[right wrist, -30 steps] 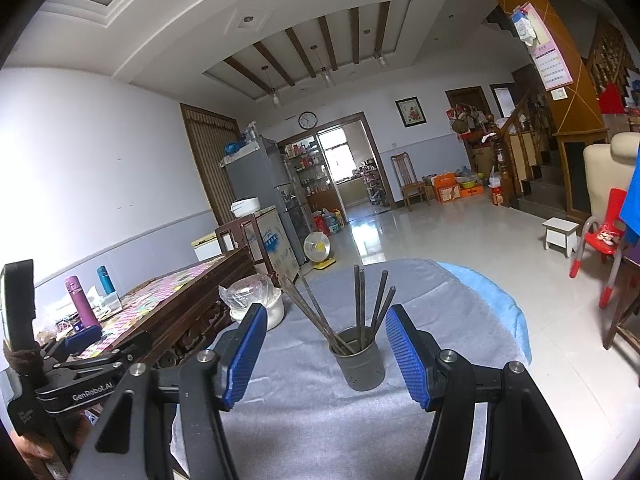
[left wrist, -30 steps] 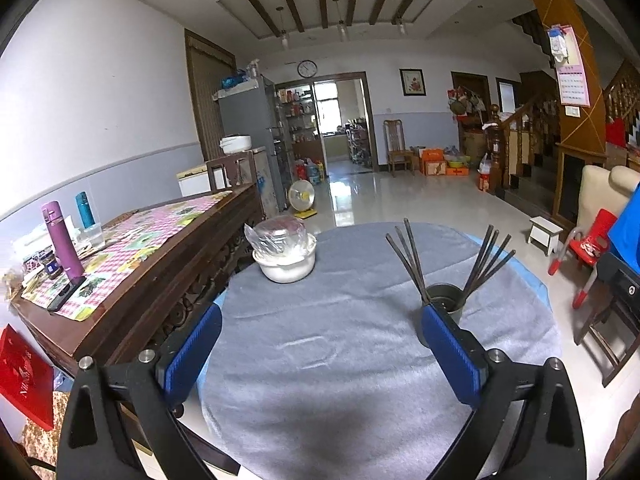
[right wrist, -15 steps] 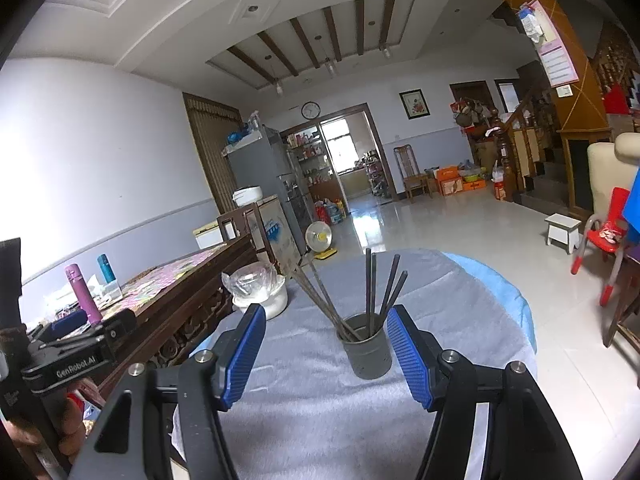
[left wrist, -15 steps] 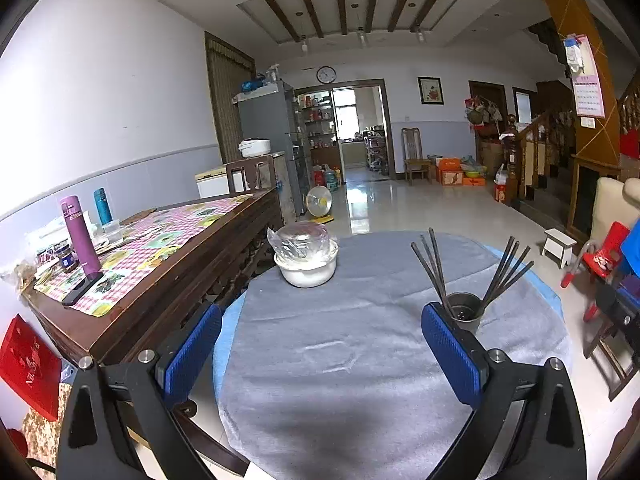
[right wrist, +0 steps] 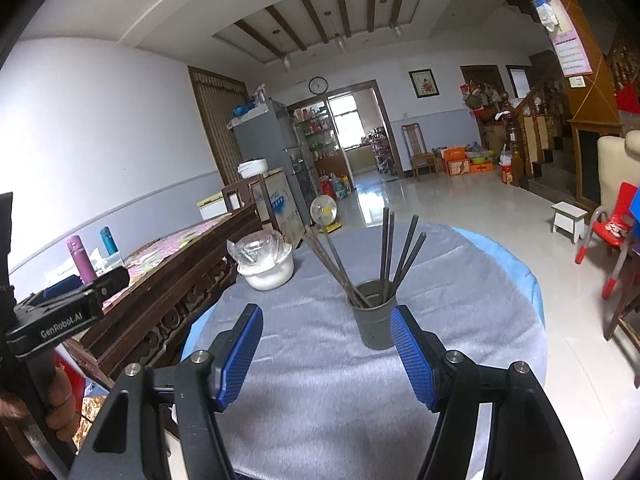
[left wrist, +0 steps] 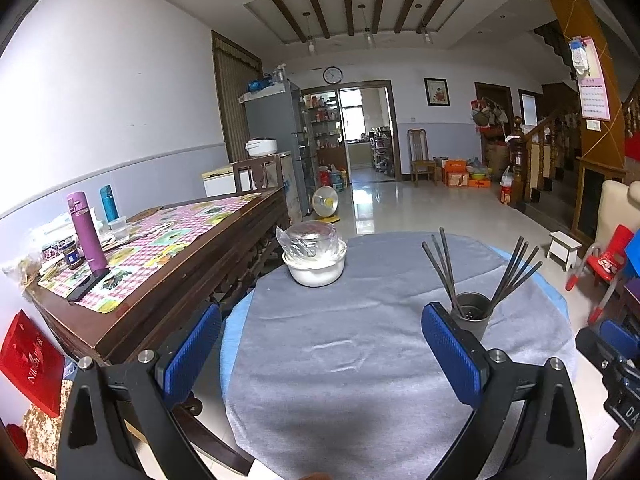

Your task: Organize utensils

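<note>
A grey metal holder stands on the round table's grey cloth, with several dark chopsticks fanned out of it. My left gripper is open and empty, above the near part of the table; the holder is just beyond its right finger. My right gripper is open and empty, with the holder just ahead between its fingers. The left gripper's body shows at the left of the right wrist view.
A white bowl with a plastic-wrapped lid sits at the table's far left. A long wooden table with bottles and a checked cloth stands to the left. Red child's chairs and a stool are on the floor at right.
Both grippers have drawn back and risen a little from the table; the holder and bowl look farther off. Both stay open and empty. The chopsticks and holder have not moved.
</note>
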`<state>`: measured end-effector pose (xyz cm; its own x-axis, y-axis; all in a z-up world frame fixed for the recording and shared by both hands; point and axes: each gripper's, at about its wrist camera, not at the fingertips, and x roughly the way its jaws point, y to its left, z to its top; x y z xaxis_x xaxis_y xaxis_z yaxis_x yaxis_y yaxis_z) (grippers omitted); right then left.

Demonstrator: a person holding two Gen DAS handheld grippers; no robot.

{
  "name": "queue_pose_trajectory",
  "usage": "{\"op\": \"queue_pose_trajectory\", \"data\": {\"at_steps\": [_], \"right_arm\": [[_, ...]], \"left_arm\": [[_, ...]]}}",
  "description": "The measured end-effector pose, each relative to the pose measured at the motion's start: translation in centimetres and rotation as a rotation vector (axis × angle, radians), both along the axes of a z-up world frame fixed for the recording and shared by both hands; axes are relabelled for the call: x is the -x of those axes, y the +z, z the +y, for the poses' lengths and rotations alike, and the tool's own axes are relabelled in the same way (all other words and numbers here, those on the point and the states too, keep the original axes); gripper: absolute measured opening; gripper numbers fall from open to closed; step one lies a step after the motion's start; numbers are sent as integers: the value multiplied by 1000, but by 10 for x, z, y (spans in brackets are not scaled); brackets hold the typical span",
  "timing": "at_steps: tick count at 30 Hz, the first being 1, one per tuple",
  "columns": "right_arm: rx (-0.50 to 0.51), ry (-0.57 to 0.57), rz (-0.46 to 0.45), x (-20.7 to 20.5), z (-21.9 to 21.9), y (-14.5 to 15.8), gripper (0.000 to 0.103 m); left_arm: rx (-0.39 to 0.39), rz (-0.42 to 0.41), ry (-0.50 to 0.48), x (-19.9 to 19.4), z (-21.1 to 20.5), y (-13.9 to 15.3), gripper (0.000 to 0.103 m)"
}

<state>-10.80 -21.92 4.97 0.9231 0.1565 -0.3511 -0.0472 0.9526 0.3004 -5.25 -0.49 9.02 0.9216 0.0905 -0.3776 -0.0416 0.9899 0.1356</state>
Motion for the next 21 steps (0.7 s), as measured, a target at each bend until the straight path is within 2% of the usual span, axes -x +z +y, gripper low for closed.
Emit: {"op": "queue_pose_trajectory", "data": {"at_steps": [21], "right_arm": [[14,-7,29,1,8,-1,70]], "left_arm": [[5,-9,33,7,16,2,100]]}}
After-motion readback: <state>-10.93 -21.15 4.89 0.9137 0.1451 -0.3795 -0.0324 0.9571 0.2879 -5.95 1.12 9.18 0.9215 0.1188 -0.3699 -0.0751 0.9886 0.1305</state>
